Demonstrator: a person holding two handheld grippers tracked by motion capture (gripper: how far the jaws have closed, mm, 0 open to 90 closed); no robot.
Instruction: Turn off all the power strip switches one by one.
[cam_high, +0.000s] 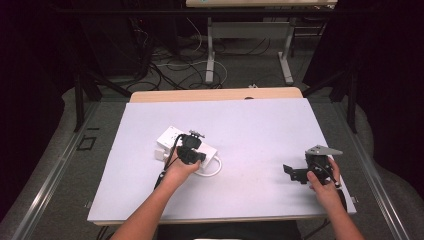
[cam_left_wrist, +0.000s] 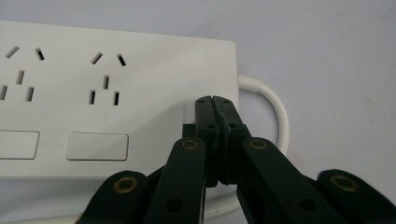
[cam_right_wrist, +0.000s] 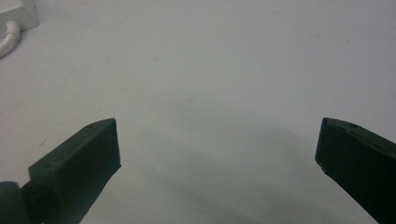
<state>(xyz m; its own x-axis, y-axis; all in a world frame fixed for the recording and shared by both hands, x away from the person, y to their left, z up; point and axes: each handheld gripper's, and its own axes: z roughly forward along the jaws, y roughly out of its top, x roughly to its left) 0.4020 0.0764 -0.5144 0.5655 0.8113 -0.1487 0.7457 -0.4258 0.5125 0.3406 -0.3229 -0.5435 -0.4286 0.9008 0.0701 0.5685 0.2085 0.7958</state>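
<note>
A wide table (cam_high: 260, 125) with a pale, plain top runs across the high view, a strip of its wooden edge showing at the far side. On the left half lies a white power strip (cam_high: 172, 140), set at a slant, with its white cable (cam_high: 212, 170) curling out from the near end in a loop on the tabletop. In the left gripper view the strip's face shows two groups of slotted sockets and two flat rectangular switches (cam_left_wrist: 97, 146) below them.

The person's left hand (cam_high: 180, 172) holds the left claw (cam_high: 192, 150) directly over the near end of the power strip. Its two black jaws are pressed tight together with nothing between them, their tips over the strip's blank end beside the last switch; whether the tips actually touch the plastic is hard to judge from this angle.

The right hand (cam_high: 322, 187) holds the right claw (cam_high: 290, 172) well apart, over bare table on the right side. Its jaws are spread wide and hold nothing; a corner of the strip and cable sits far off.
</note>
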